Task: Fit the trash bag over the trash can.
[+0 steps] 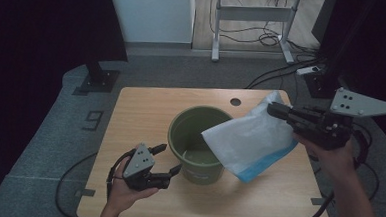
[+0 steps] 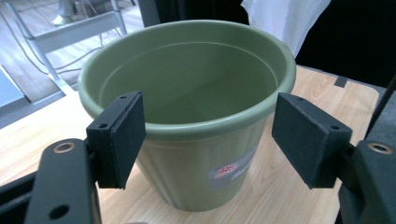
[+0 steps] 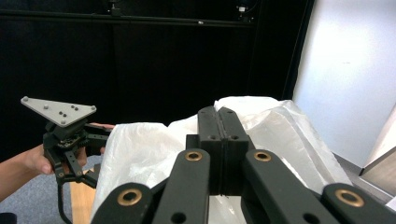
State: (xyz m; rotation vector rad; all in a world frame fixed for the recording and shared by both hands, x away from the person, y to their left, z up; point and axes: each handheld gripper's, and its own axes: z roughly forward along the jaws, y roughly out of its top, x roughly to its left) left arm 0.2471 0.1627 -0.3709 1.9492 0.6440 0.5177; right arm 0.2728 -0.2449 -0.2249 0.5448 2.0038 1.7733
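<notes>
We see a green pot (image 1: pixel 197 144) standing upright near the middle of a light wooden desk (image 1: pixel 146 106); we take this pot as our landmark throughout. Its mouth is open and its inside is bare in the left gripper view, and a small label (image 2: pixel 232 171) sits low on its ribbed outer wall. The left claw (image 1: pixel 170 160), held in the person's left hand (image 1: pixel 124 192), lies just beside the pot on the side nearest the person and points at its wall. In the left gripper view its two black pads (image 2: pixel 123 135) stand released, one on either side of the pot's rim and clear of it; nothing is pressed between them. To the right of the pot and above the level of its rim, the right claw (image 1: pixel 276 111) is carried by the person's right hand (image 1: pixel 331 158). This claw is clenched on the upper edge of a white plastic bag (image 1: pixel 252 139) with a blue strip along its lower edge. The bag hangs slantwise from the claw, and in the high view its lower left corner overlaps the right part of the pot's rim; we cannot tell whether it touches the rim. In the right gripper view the jaws meet flat on the white film (image 3: pixel 140 154), with the left claw (image 3: pixel 77 179) farther off at the left
</notes>
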